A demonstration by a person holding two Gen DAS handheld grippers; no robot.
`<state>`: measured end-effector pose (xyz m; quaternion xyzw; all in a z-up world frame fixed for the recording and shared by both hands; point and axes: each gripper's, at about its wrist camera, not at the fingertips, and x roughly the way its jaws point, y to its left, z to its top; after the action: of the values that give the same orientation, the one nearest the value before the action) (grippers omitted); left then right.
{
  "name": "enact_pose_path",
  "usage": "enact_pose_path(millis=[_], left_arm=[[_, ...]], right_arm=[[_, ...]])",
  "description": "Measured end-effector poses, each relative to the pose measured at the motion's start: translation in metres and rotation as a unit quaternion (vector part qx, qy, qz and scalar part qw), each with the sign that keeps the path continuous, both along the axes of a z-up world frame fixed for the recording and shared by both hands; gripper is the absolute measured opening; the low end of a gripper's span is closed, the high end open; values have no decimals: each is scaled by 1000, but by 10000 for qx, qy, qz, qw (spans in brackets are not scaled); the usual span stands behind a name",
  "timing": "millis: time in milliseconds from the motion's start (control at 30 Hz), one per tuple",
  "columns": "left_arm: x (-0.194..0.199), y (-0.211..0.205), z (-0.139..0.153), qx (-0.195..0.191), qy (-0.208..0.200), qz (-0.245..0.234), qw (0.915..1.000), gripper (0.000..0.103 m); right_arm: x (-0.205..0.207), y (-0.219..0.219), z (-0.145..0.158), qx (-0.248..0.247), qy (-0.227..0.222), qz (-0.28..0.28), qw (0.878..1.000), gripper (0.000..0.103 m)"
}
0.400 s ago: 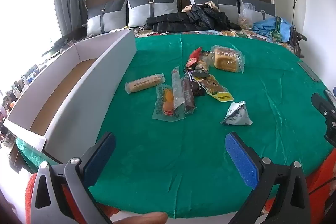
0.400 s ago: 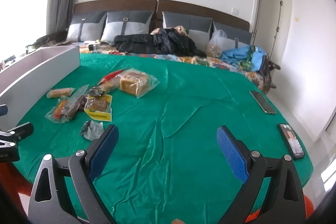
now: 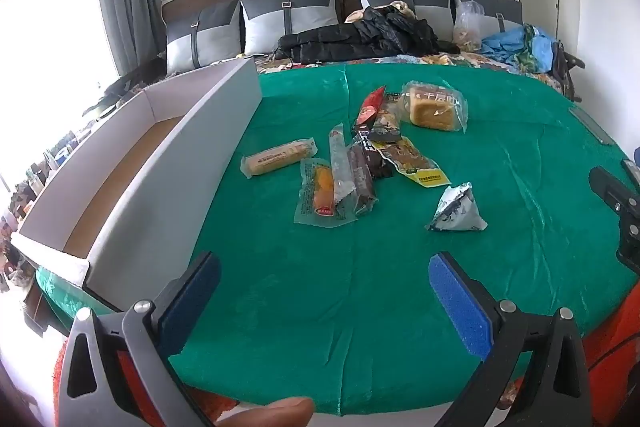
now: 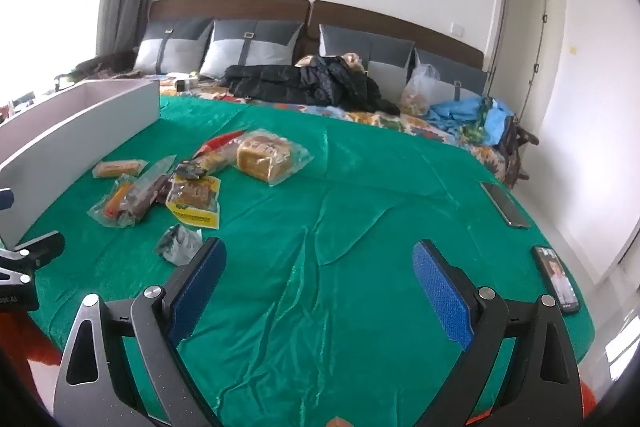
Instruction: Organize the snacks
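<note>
Several wrapped snacks lie on the green cloth (image 3: 400, 287): a bagged bread loaf (image 3: 434, 107) (image 4: 266, 157), a tan roll (image 3: 278, 157), an orange sausage pack (image 3: 322, 193), a yellow-edged packet (image 3: 414, 163) (image 4: 194, 197) and a silver triangular pack (image 3: 458, 211) (image 4: 180, 243). A long white cardboard box (image 3: 172, 171) (image 4: 76, 131) stands on the left. My left gripper (image 3: 324, 277) hangs open over the cloth's near edge, short of the snacks. My right gripper (image 4: 318, 261) is open over bare cloth, right of the silver pack.
Two phones (image 4: 504, 205) (image 4: 556, 279) lie on the cloth's right side. Pillows (image 3: 288, 15), a black jacket (image 3: 360, 39), a plastic bag (image 4: 420, 91) and blue clothing (image 3: 516, 45) crowd the bed's far end. The right gripper's body (image 3: 616, 203) shows at the left view's right edge.
</note>
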<state>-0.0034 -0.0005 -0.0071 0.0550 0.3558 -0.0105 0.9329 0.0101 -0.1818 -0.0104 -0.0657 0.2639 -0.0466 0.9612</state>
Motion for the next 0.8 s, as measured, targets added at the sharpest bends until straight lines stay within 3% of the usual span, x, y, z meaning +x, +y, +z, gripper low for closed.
enact_pose_path(millis=[800], left_arm=[[8,2,-15,97,120,92,9998,103]], right_arm=[[3,2,-11,-163,-13,60,9998,96]])
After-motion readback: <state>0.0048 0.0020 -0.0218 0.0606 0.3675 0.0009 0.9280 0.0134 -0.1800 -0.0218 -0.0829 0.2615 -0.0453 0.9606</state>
